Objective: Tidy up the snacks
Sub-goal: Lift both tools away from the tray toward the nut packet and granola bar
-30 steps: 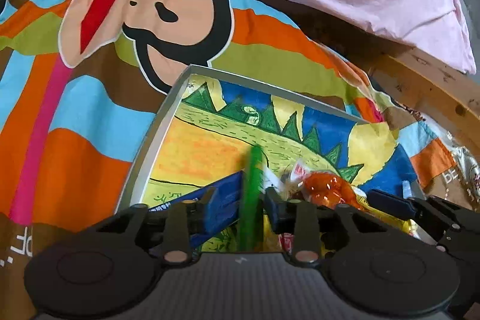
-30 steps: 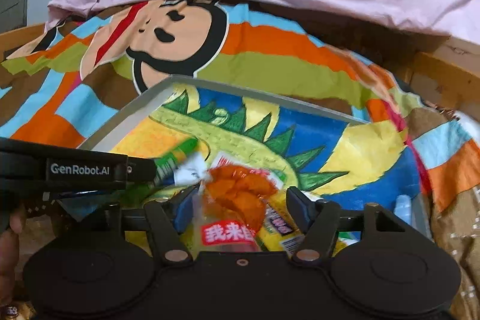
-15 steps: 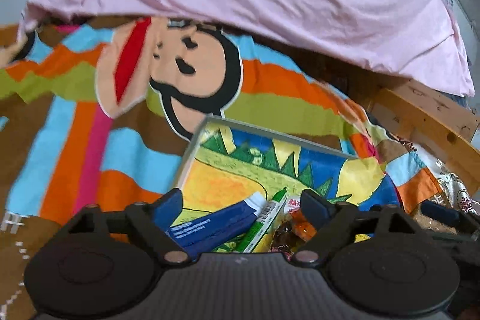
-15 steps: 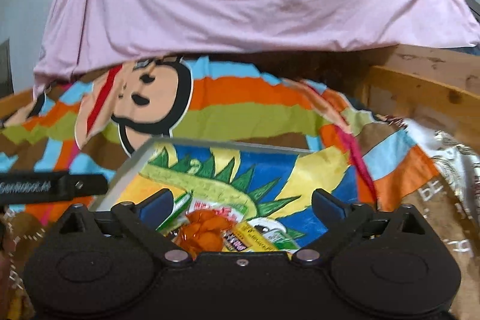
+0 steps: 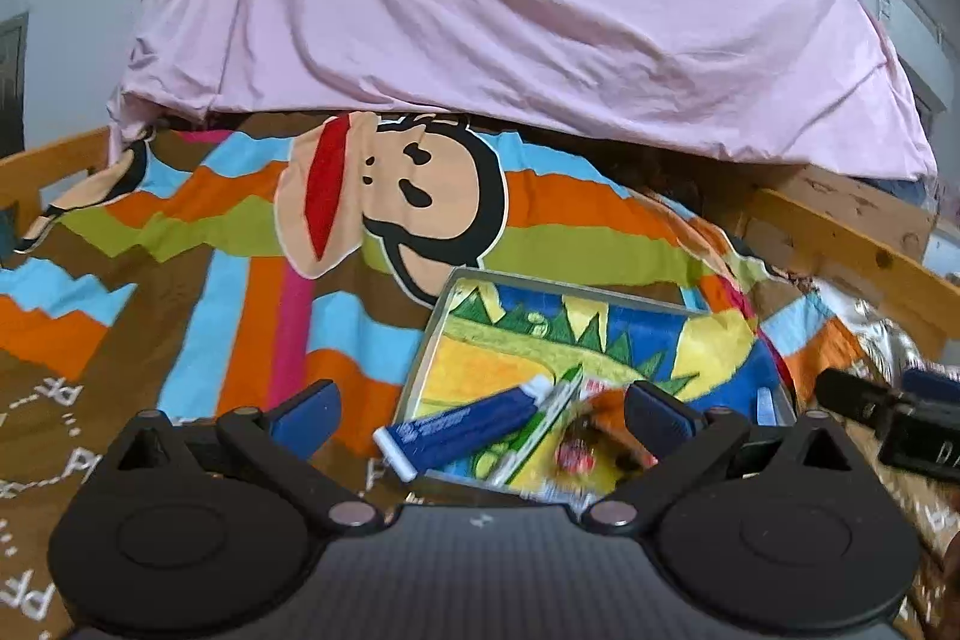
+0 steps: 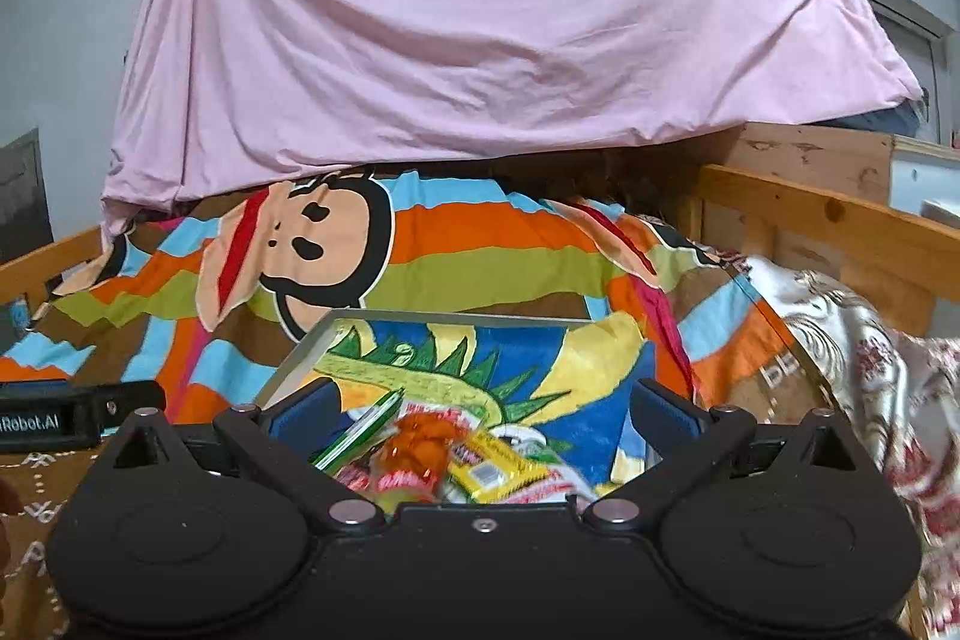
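Two handheld grippers hover over a bed covered by a striped quilt (image 5: 240,280) printed with a cartoon monkey face, with a pink sheet (image 6: 480,28) draped behind it. On the quilt lies a shallow grey-rimmed tray (image 5: 441,316) lined with a bright dinosaur drawing, and the snacks sit bunched at its near end. In the left wrist view, the left gripper (image 5: 480,409) has just been opening its jaws and they now stand wide with nothing between them; below them lie a blue tube-shaped pack (image 5: 462,427) and a slim green-and-white stick pack (image 5: 540,424) side by side, the blue one poking over the tray's near edge. In the right wrist view, the right gripper (image 6: 480,409) has likewise just spread its jaws wide and holds nothing; under it rest an orange snack in a clear wrapper (image 6: 420,445) and a yellow sachet (image 6: 498,463), touching each other. These packets look light and soft, with glossy film that would probably slip or crumple under a hard squeeze, and the orange snack's contents may crush. The blue tube seems firmer and is best taken across its middle; the thin stick pack likely needs a pinch across its narrow width, and the sachets a grip at a sealed edge.
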A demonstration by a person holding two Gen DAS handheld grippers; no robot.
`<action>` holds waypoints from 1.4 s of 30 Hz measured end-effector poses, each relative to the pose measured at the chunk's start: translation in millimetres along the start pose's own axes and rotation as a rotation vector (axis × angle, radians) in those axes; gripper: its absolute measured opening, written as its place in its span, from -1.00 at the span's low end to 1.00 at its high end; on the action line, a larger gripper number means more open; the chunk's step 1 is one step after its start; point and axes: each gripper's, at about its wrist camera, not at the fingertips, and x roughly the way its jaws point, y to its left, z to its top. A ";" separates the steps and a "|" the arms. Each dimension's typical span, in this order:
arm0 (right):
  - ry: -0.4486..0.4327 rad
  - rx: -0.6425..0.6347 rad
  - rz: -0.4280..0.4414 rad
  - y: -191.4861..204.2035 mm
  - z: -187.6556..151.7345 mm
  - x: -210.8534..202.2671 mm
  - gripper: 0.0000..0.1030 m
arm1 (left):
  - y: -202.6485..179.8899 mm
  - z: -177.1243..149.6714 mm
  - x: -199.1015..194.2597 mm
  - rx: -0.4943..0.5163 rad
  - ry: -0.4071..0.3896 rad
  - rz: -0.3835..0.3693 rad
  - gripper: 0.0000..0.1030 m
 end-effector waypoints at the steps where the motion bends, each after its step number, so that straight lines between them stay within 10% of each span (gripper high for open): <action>1: 0.001 0.000 0.000 0.6 -2.5 -6.9 0.99 | -0.8 -2.0 -6.9 0.008 0.001 0.006 0.99; 21: 0.109 -0.059 -0.030 15.0 -55.3 -99.7 0.99 | 5.5 -48.4 -99.5 0.071 0.083 0.084 0.99; 42: 0.329 -0.101 -0.022 29.9 -81.8 -88.0 0.99 | 17.4 -73.3 -101.9 0.059 0.255 0.225 0.99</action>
